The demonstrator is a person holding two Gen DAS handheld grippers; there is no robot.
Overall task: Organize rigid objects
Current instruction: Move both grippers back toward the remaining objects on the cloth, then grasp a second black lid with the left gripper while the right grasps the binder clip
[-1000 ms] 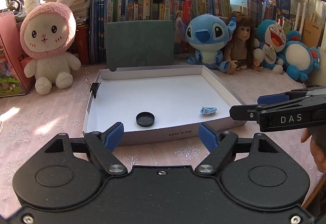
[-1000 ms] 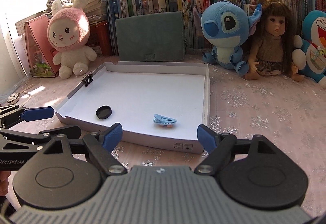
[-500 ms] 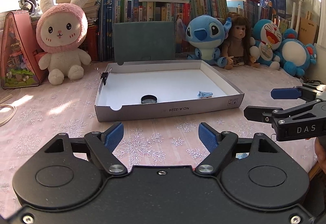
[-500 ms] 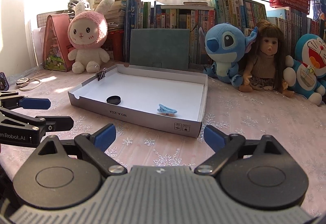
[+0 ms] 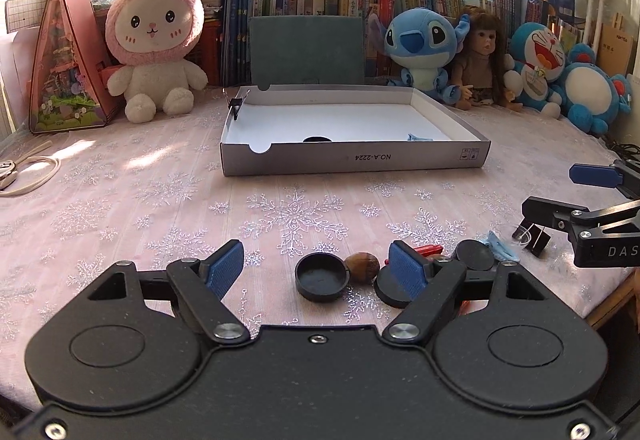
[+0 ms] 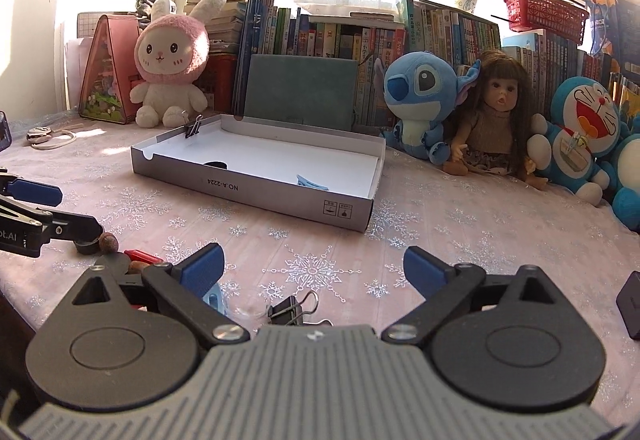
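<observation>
Box (image 5: 352, 160) holds black cap (image 5: 317, 139), blue clip (image 5: 419, 137); binder clip (image 5: 236, 105) on rim.

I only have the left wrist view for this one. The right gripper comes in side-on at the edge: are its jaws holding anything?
Observer: No. In the right wrist view the right gripper has just been opening its jaws, which stand wide. A black binder clip lies between them, untouched.
Operator: Anything to that gripper's right?
Observer: A dark flat object at the picture's edge; I cannot tell what it is.
Operator: What is the blue thing in the box?
Observer: A blue hair clip, lying near the right wall of the box.
</observation>
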